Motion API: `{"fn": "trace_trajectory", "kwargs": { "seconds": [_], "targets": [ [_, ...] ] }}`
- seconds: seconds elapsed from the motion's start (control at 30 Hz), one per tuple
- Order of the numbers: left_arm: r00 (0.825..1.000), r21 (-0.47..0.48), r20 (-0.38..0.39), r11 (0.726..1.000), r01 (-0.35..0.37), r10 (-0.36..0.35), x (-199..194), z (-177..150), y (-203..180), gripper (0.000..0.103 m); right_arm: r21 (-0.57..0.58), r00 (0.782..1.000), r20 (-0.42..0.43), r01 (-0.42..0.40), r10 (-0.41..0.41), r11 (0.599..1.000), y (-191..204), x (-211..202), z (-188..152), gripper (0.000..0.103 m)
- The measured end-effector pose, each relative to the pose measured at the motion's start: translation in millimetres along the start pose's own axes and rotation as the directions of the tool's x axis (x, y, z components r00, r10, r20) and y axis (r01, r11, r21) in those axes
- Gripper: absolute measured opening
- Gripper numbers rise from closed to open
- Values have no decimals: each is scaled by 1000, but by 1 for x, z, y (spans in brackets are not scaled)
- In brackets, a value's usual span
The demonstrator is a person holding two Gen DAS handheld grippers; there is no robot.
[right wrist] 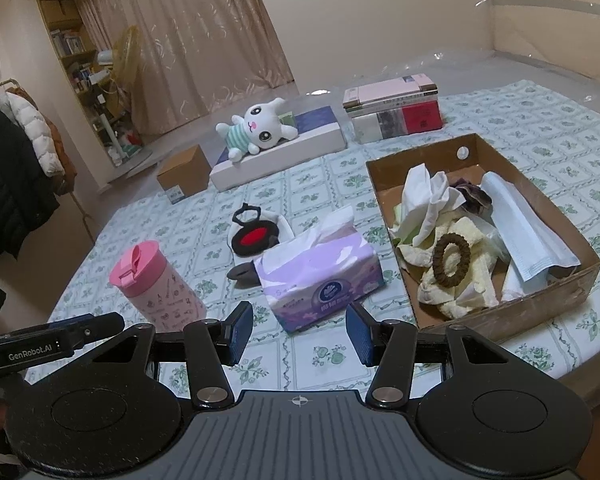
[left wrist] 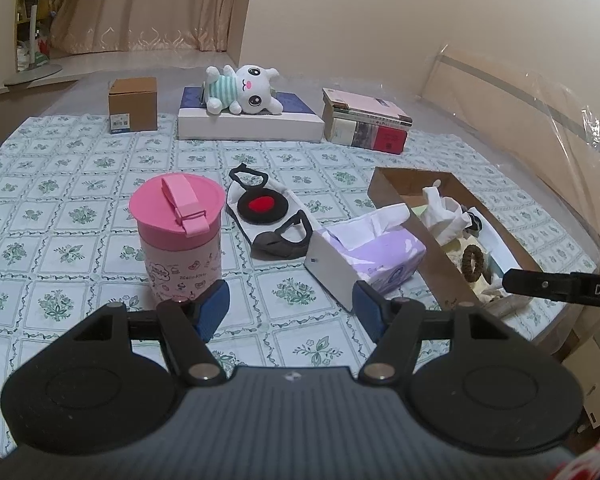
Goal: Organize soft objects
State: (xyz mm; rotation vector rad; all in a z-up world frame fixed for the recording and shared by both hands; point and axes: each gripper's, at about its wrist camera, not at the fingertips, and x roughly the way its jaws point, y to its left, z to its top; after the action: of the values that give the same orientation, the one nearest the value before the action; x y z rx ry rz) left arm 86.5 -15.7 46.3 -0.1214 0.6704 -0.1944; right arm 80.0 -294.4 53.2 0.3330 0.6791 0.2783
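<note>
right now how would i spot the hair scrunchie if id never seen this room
Find the open cardboard box on the green-patterned cloth. Inside, on the cream towel, lies the scrunchie: the only dark brown ring among pale cloths.

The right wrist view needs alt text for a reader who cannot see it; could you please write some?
The right gripper hangs open and empty over a floral cloth, facing a purple tissue pack. To the right, a cardboard box holds cloths, a brown hair tie and a face mask; a pink cup stands left.
</note>
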Motion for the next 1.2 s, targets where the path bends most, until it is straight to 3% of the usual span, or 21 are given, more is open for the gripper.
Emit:
{"fn": "trace_trajectory", "kwargs": {
  "seconds": [0.47,0.77,1.03,1.2],
  "targets": [
    [999,36,-32,999,12,-11,19,2,0,64,20,999,-35,14,-14,1000,-12,22,-3,52],
    [996,147,-56,986,74,-67,38,33,6,64,-33,999,-48,4,-6,999,-13,56,17,52],
    [991,337,-115,935,110,-75,68,86,18,64,-226,998,-56,-24,12,974,-11,103,61,52],
    [981,459,-181,876,148,-71,106,126,22,64,-343,993,-114,-79,42,936,-4,140,89,52]
  ]
}}
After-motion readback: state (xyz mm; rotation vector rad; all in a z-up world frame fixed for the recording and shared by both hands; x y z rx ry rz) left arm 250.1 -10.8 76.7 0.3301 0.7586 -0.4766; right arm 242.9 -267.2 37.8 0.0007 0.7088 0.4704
